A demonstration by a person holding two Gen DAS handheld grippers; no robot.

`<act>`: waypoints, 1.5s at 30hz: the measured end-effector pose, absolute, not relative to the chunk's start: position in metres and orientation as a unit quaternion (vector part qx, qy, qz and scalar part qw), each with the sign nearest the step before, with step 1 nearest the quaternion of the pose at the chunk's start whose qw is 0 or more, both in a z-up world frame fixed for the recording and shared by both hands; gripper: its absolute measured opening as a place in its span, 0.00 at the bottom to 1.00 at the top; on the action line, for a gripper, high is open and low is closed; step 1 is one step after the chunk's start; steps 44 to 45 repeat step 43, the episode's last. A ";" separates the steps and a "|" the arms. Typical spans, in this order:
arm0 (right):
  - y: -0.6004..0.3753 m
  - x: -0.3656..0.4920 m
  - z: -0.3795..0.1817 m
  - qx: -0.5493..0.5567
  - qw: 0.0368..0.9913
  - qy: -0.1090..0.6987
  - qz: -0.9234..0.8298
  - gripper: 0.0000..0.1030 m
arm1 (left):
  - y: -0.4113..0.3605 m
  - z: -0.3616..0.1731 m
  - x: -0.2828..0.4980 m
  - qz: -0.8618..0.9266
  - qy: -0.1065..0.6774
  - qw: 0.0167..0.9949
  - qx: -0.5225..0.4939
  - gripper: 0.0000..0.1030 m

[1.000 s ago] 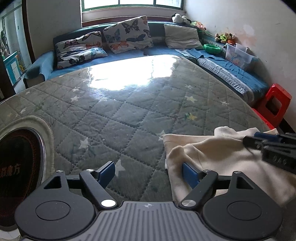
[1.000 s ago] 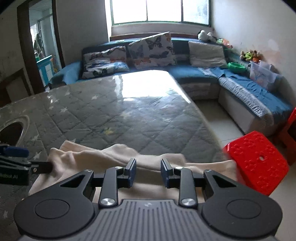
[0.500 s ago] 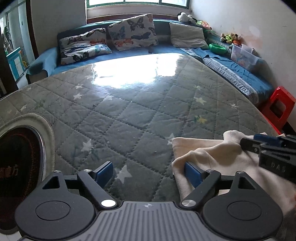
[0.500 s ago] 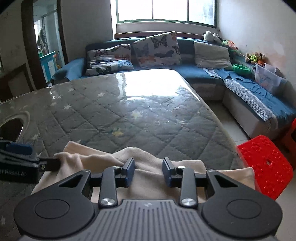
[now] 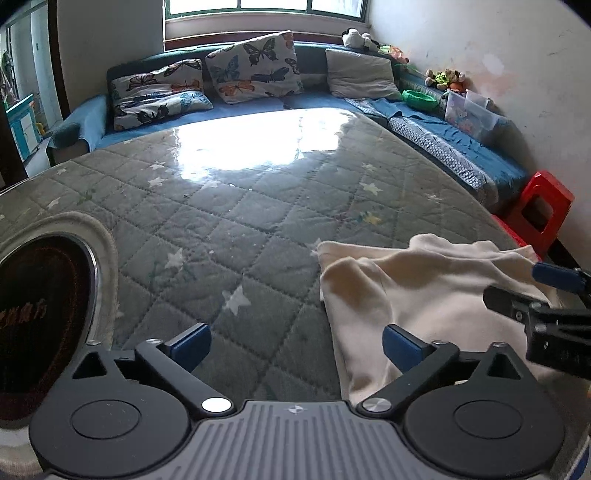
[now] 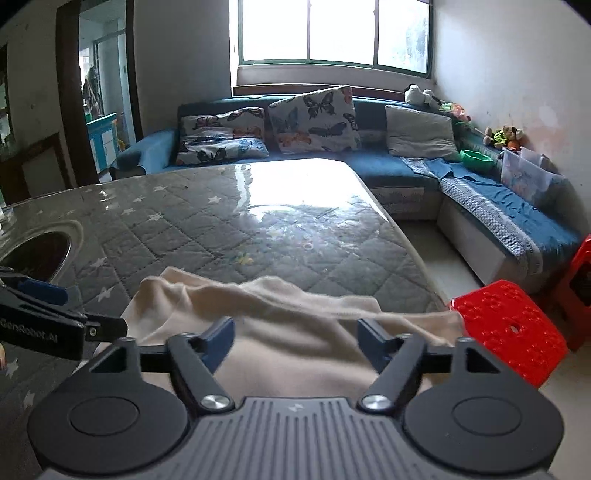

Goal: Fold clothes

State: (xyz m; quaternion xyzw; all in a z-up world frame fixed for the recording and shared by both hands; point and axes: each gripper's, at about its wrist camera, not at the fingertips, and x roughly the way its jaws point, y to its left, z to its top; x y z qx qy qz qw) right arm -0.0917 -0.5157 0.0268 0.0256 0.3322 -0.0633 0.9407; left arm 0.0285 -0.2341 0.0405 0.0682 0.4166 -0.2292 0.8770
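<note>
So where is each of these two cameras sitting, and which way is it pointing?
Left wrist: rides on the left gripper, looking along its open fingers across the quilted table toward the sofa; the right gripper pokes in at right.
Right wrist: rides on the right gripper, open over the cream garment, facing the window; the left gripper pokes in at left.
Both share the garment, table, sofa and red stool.

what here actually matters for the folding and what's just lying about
For the job:
- cream fabric garment on the quilted grey table cover
- left gripper, open
- right gripper, open

Lying about:
- red plastic stool
- butterfly-print cushions
- green bowl
</note>
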 end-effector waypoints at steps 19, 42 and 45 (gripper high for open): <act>-0.486 -0.168 0.021 0.033 0.937 0.327 -0.117 1.00 | -0.209 0.038 -0.039 -0.235 0.403 0.881 0.073 1.00; -0.473 -0.196 0.006 0.041 0.927 0.348 -0.135 1.00 | -0.209 0.021 -0.068 -0.244 0.424 0.868 0.081 1.00; -0.473 -0.196 0.006 0.041 0.927 0.348 -0.135 1.00 | -0.209 0.021 -0.069 -0.245 0.424 0.868 0.081 1.00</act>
